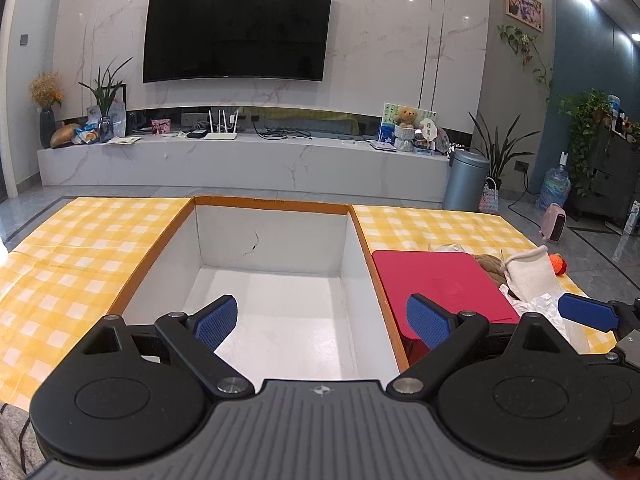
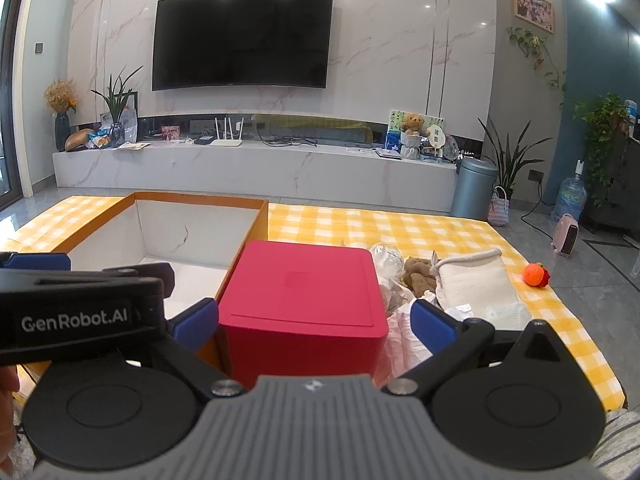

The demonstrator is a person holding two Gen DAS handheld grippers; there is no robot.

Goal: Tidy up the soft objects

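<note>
A large open box [image 1: 272, 240] with orange rim and white inside stands on the yellow checked cloth; it also shows in the right wrist view [image 2: 192, 220]. A red box [image 2: 300, 300] stands right of it, also in the left wrist view [image 1: 440, 284]. Soft things lie right of the red box: a brown plush toy [image 2: 418, 278], a white cloth pouch [image 2: 474, 280], crumpled white plastic [image 2: 386, 258] and an orange ball toy [image 2: 536, 274]. My left gripper [image 1: 322, 322] is open above the big box's near edge. My right gripper [image 2: 316, 326] is open, its fingers either side of the red box.
The table [image 2: 360, 224] carries a yellow checked cloth. Beyond it are a marble TV bench [image 1: 240, 160], a grey bin [image 1: 466, 180], a pink heater [image 2: 566, 234] and potted plants on the floor to the right.
</note>
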